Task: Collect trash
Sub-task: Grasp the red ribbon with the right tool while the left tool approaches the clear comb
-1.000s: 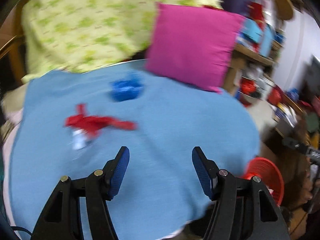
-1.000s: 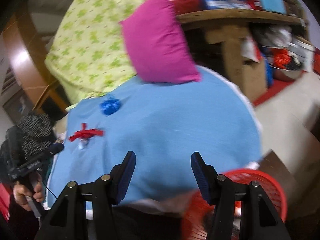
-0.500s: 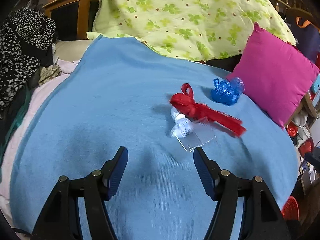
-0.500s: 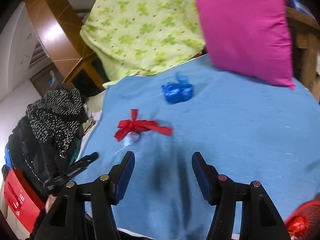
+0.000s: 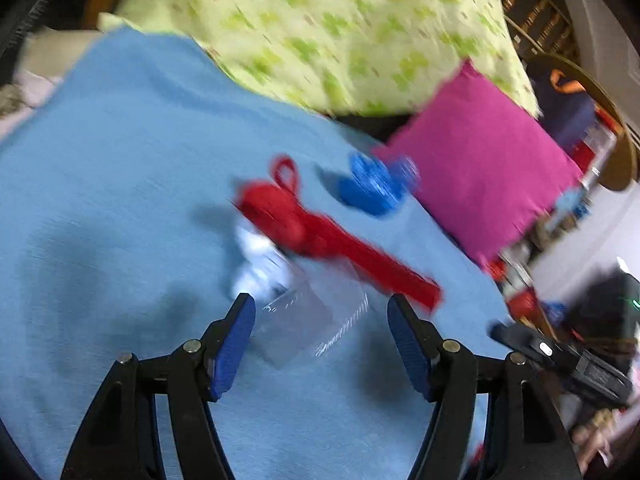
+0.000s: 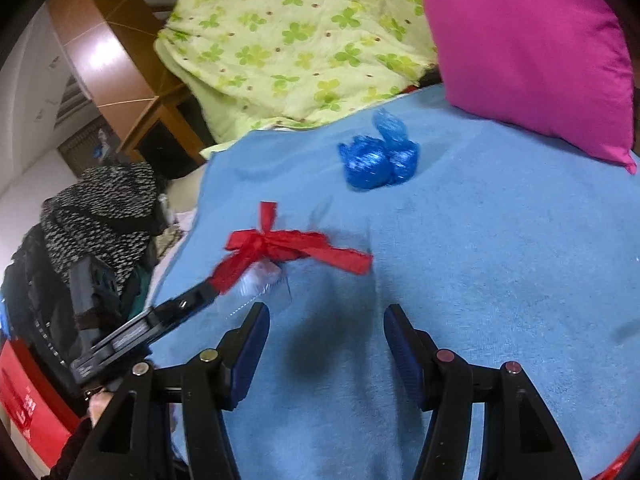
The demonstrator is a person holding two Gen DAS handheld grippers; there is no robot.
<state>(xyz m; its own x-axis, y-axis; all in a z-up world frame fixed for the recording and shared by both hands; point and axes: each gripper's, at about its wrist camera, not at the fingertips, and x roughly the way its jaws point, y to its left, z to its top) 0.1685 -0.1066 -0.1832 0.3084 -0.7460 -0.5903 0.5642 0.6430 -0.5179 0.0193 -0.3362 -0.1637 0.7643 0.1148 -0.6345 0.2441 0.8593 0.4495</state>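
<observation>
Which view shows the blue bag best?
Right wrist: the blue bag is sharp there, crumpled and knotted on the blue blanket. Left wrist shows it only as a motion-blurred blob.

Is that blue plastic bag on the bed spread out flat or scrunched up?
Scrunched up. The blue plastic bag sits as a crumpled wad on the blue blanket, near the pink pillow.

blue blanket (image 6: 500,280) | magenta cushion (image 6: 524,48) - at its far edge | green floral quilt (image 6: 288,48) - behind
</observation>
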